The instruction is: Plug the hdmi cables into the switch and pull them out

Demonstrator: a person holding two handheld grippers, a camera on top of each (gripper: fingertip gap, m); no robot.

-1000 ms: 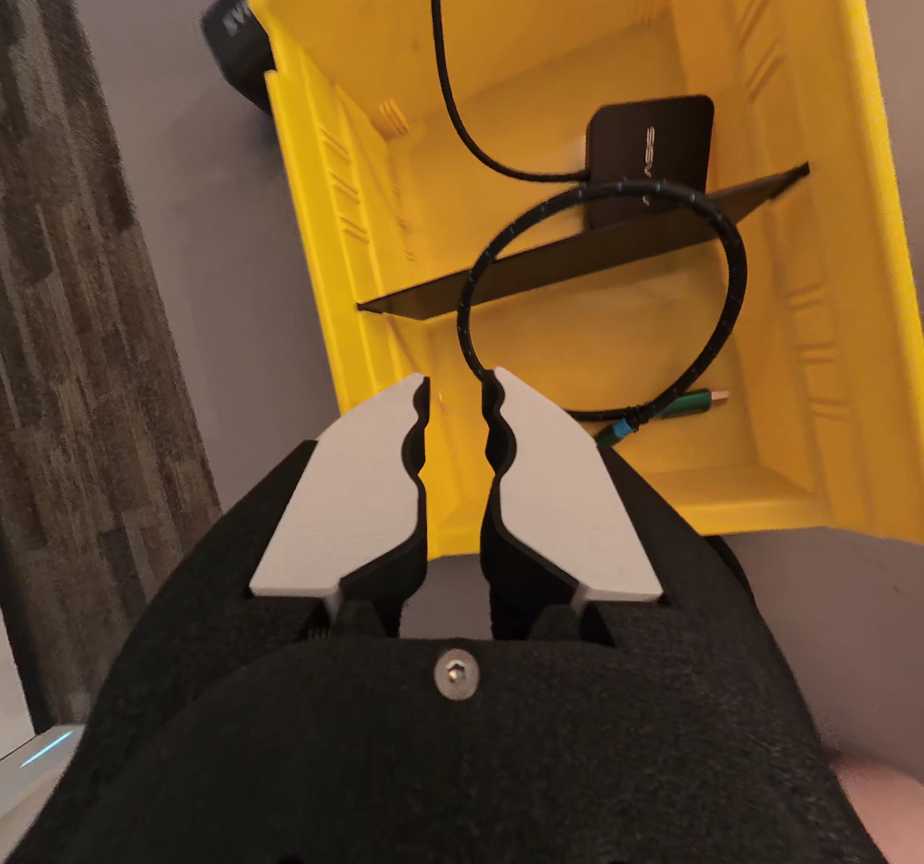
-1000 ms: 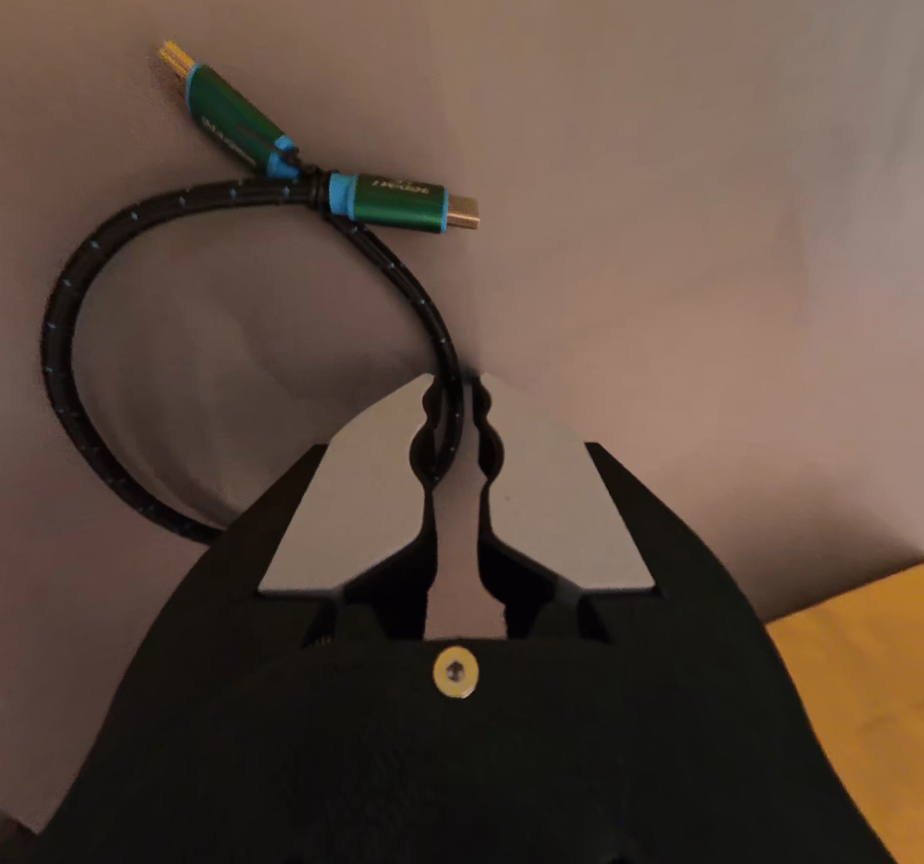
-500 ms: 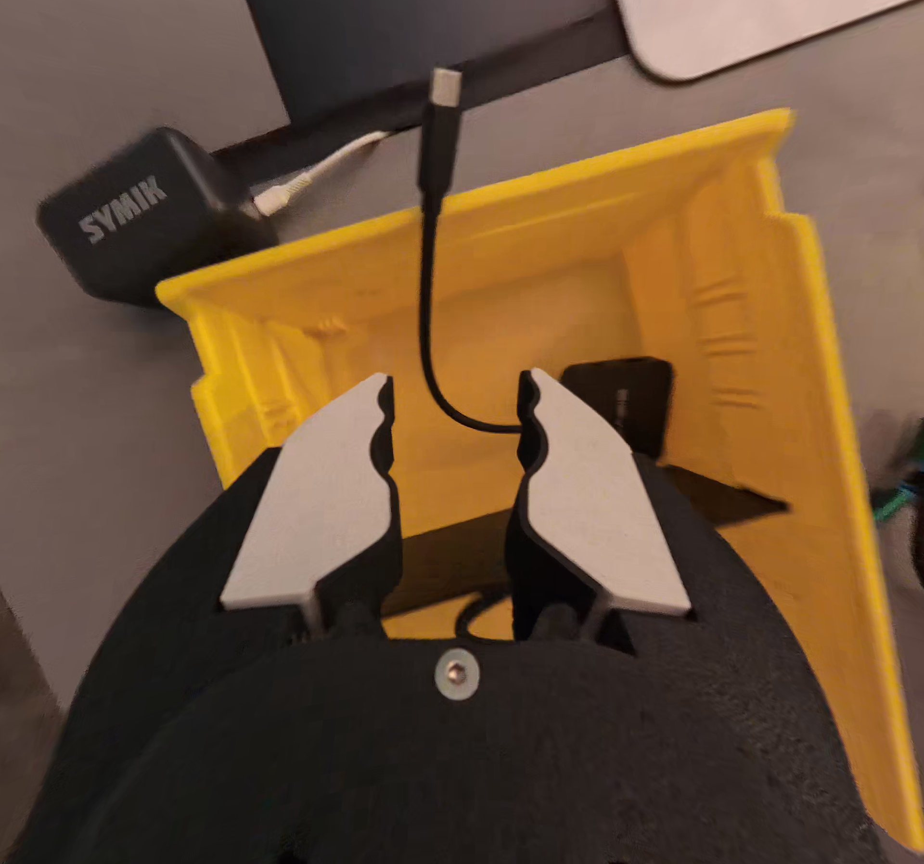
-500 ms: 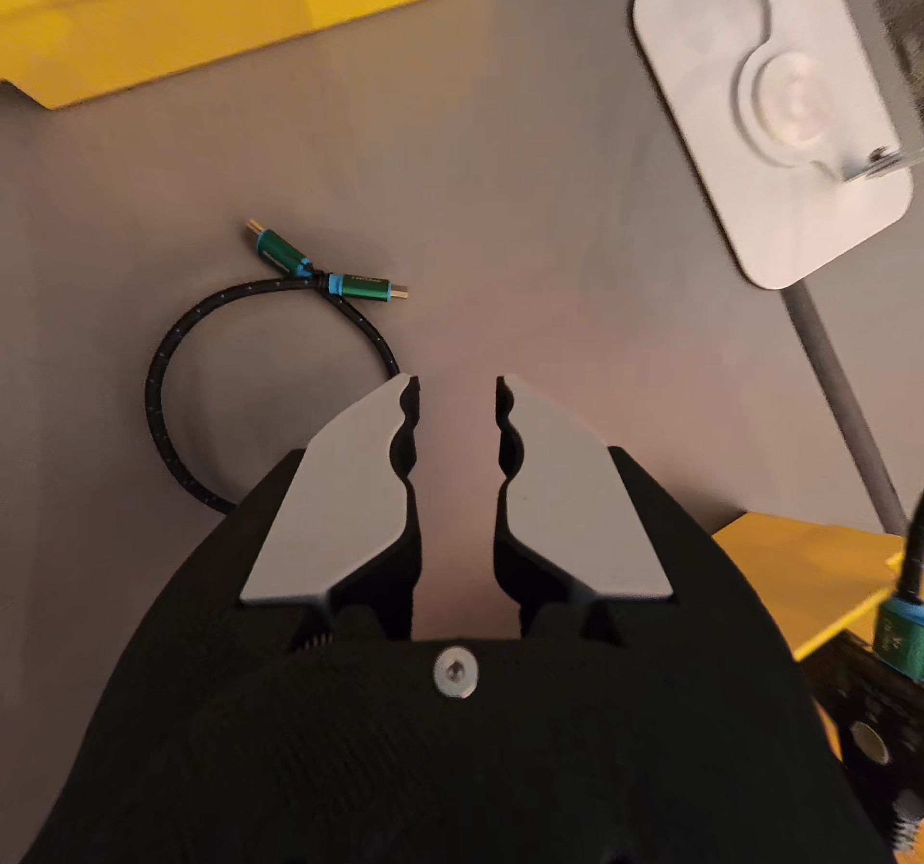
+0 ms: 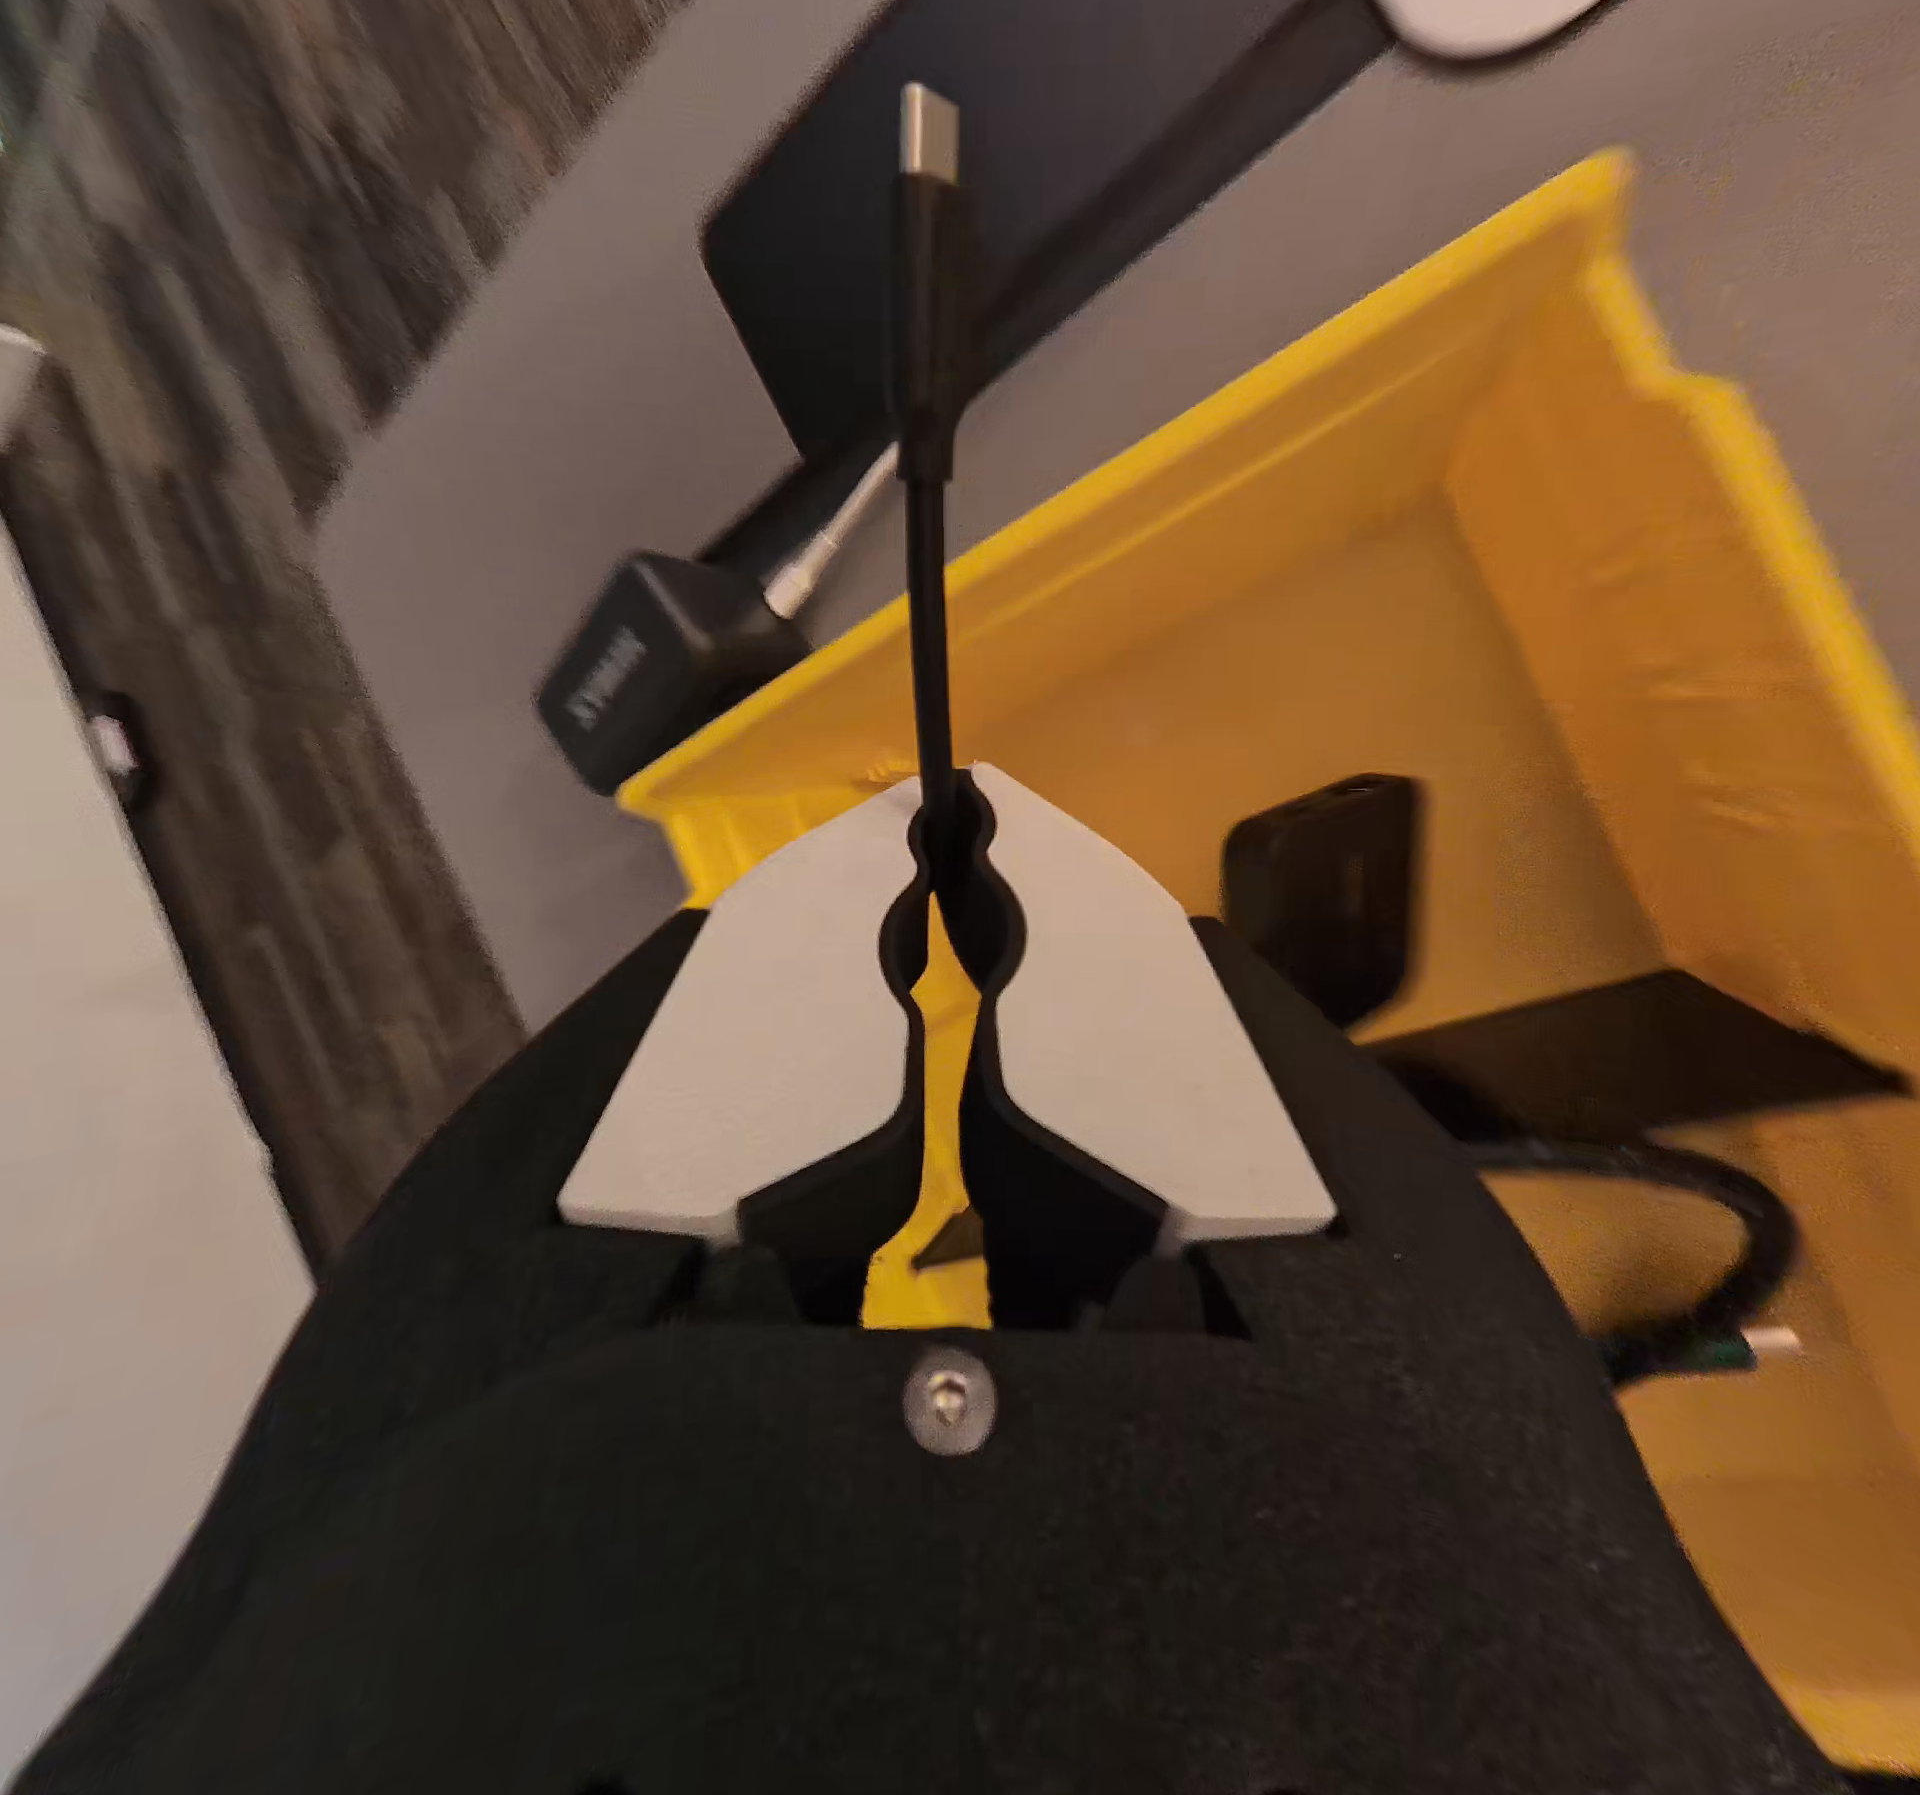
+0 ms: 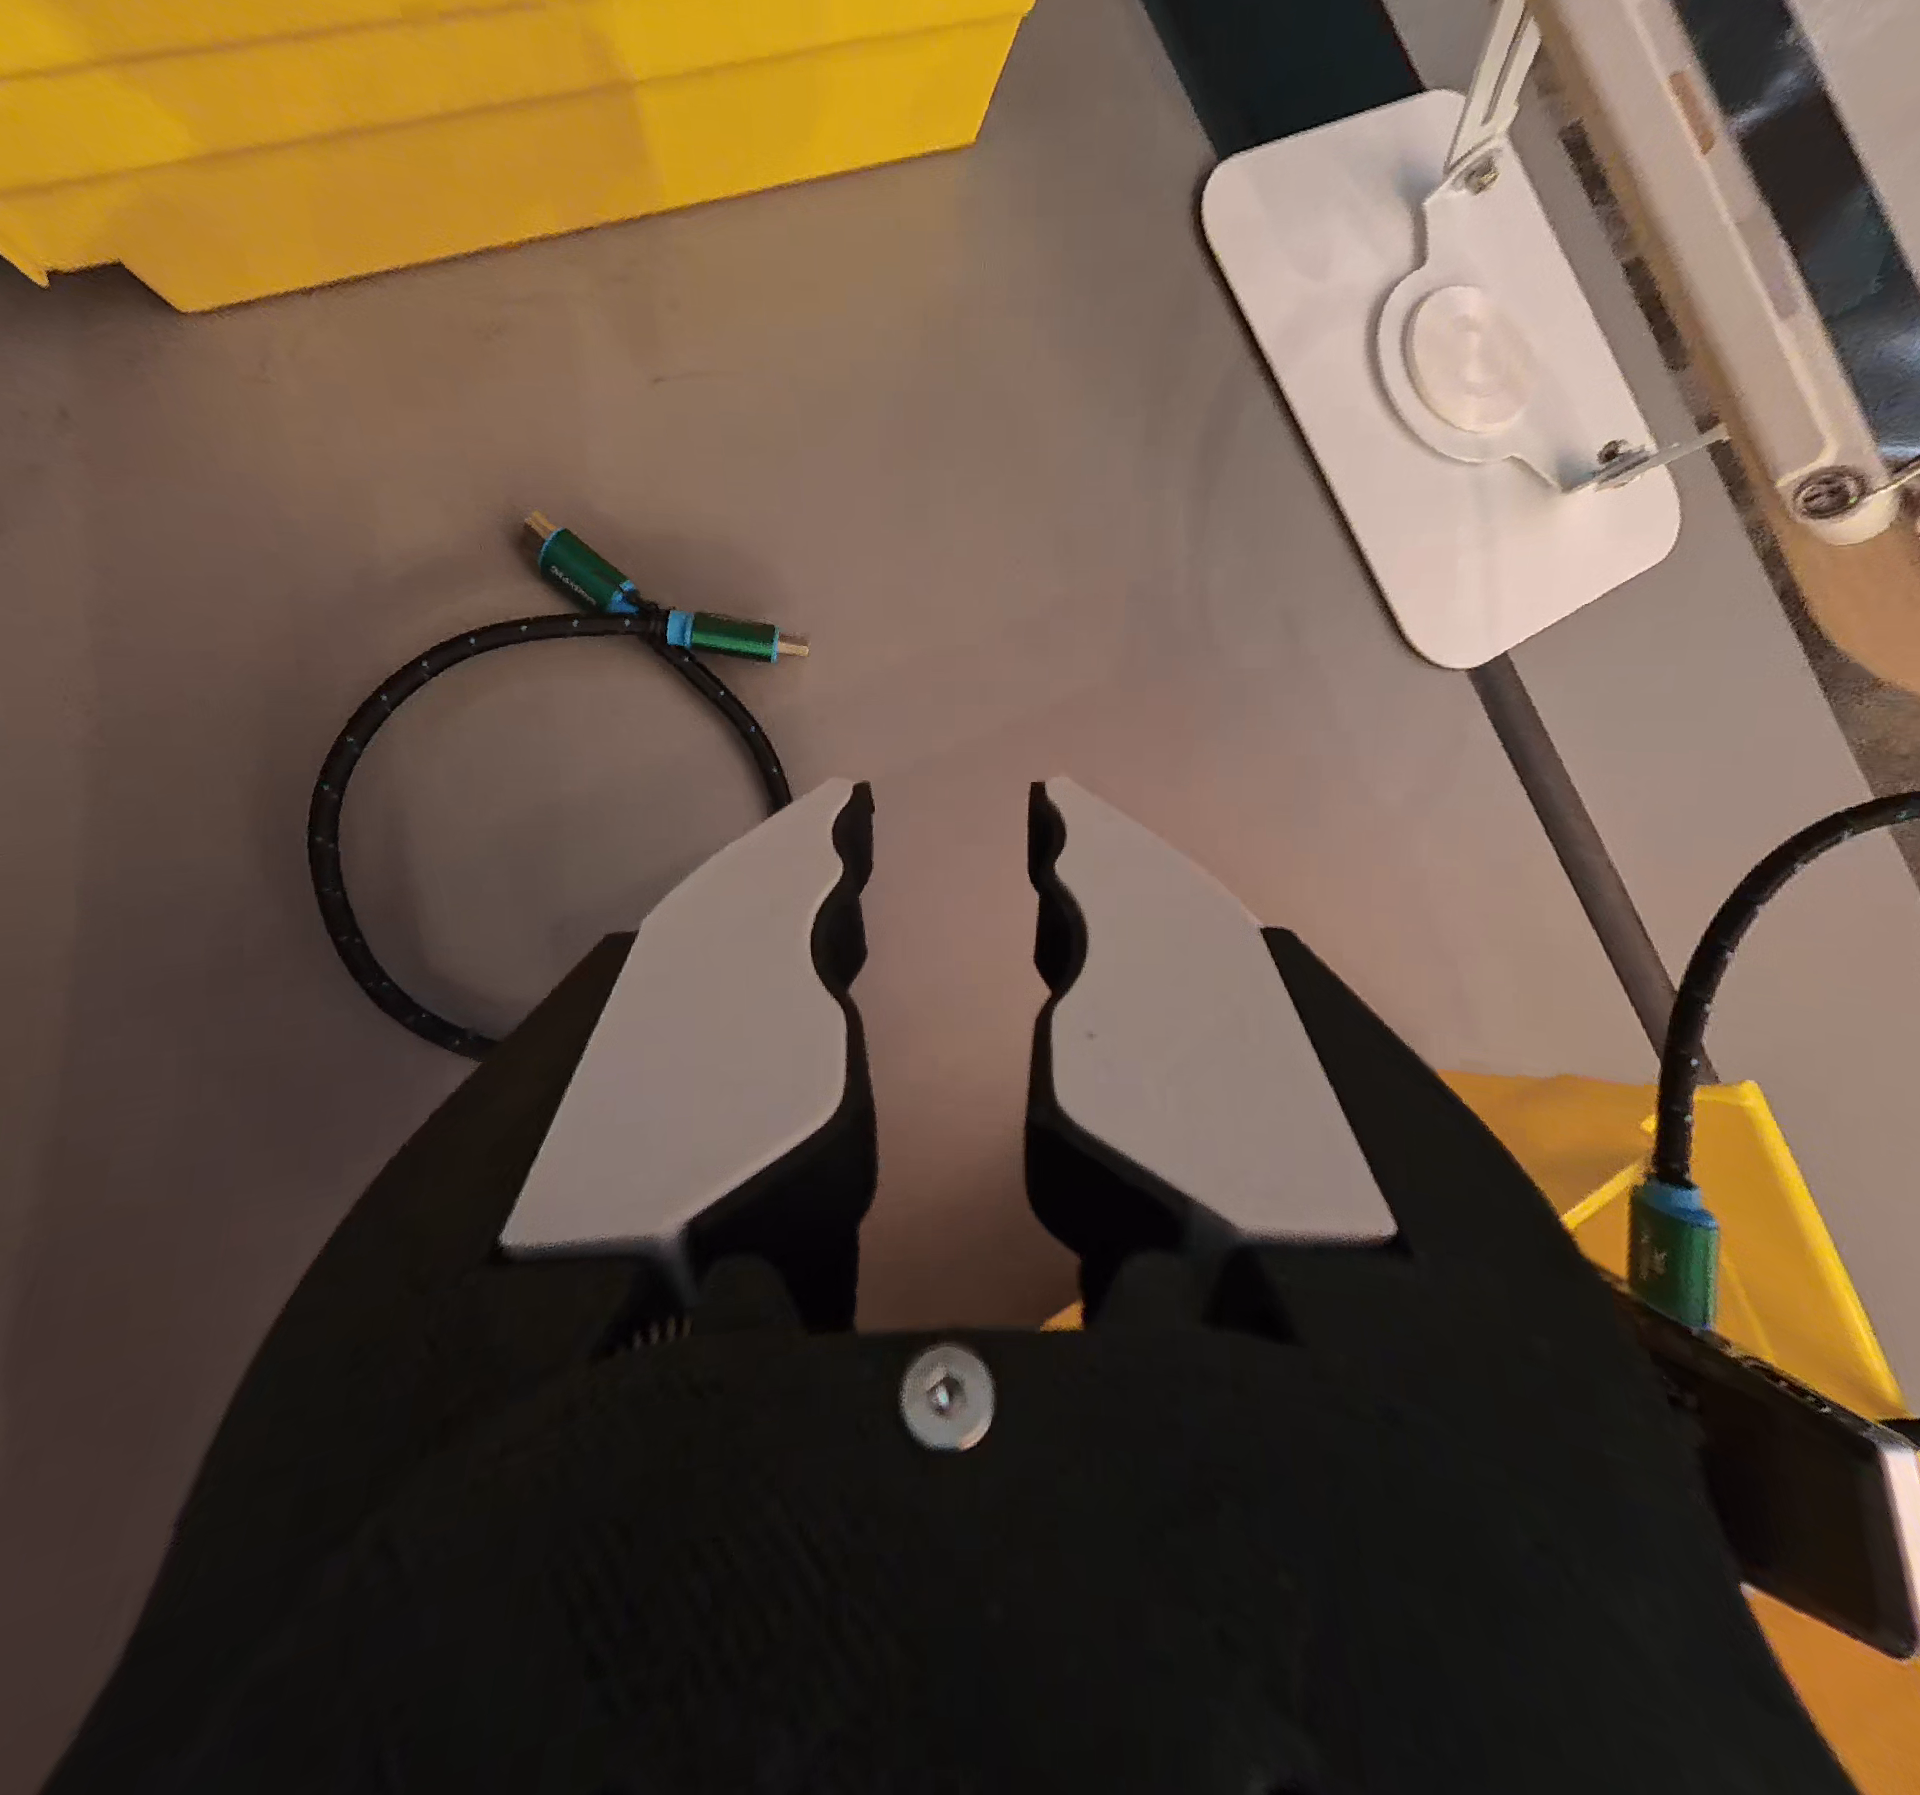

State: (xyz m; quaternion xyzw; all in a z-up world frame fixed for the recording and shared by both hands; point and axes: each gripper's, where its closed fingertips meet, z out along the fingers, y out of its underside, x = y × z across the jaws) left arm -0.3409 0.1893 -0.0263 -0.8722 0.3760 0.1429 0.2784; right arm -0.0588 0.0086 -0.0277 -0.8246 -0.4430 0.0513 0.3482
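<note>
Left gripper [image 5: 948,789] jaws were clamped on thin black cable [image 5: 928,602] | right gripper [image 6: 948,795] jaws were parted, empty | yellow bin [image 5: 1351,665] was seen containing black switch [image 5: 1325,888] | looped HDMI cable [image 6: 520,758] was laid on tabletop [image 6: 1039,498]

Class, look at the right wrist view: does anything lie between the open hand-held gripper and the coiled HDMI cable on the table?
Nothing visible does. The right hand-held gripper hangs open above bare grey table; the coiled HDMI cable lies just to its left, uncovered, both green plugs free.
</note>
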